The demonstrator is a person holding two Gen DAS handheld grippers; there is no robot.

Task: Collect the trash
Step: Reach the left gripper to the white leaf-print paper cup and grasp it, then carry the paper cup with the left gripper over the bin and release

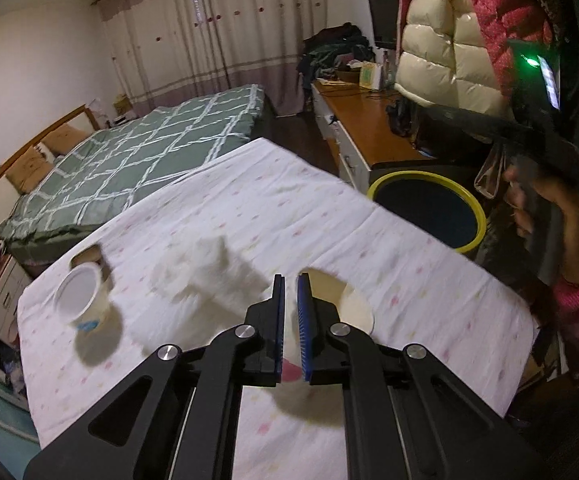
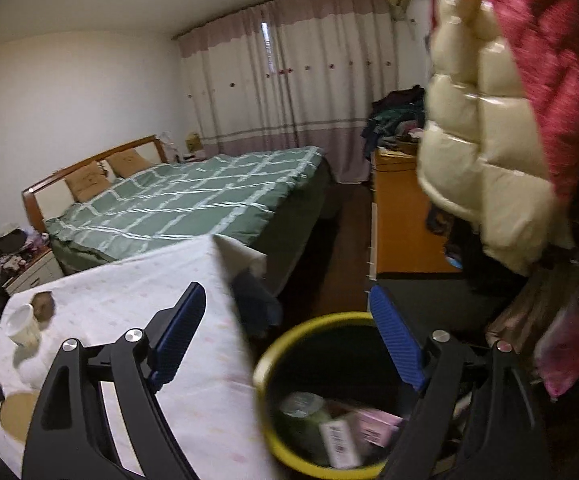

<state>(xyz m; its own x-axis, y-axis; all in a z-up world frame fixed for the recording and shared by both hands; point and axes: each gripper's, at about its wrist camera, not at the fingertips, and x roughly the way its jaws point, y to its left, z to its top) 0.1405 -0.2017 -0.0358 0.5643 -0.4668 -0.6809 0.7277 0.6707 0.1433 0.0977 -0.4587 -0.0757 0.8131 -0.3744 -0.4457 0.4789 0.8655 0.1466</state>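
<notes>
While the left claw [image 1: 290, 280] pinches a paper cup [image 1: 341, 312] above the surface [image 1: 409, 264], the right claw [image 2: 285, 300] hangs wide over the yellow-rimmed bin [image 2: 265, 364] — trash inside, a second cup [image 1: 83, 300] well apart.

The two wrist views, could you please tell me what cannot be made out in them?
- Left wrist view: the paper cup is half hidden behind the left hand-held gripper, so the grip is unclear.
- Left wrist view: the white lump on the tablecloth is motion-blurred, unidentifiable.
- Right wrist view: the bin contents are blurred and cut off by the bottom edge and the open right hand-held gripper.
</notes>
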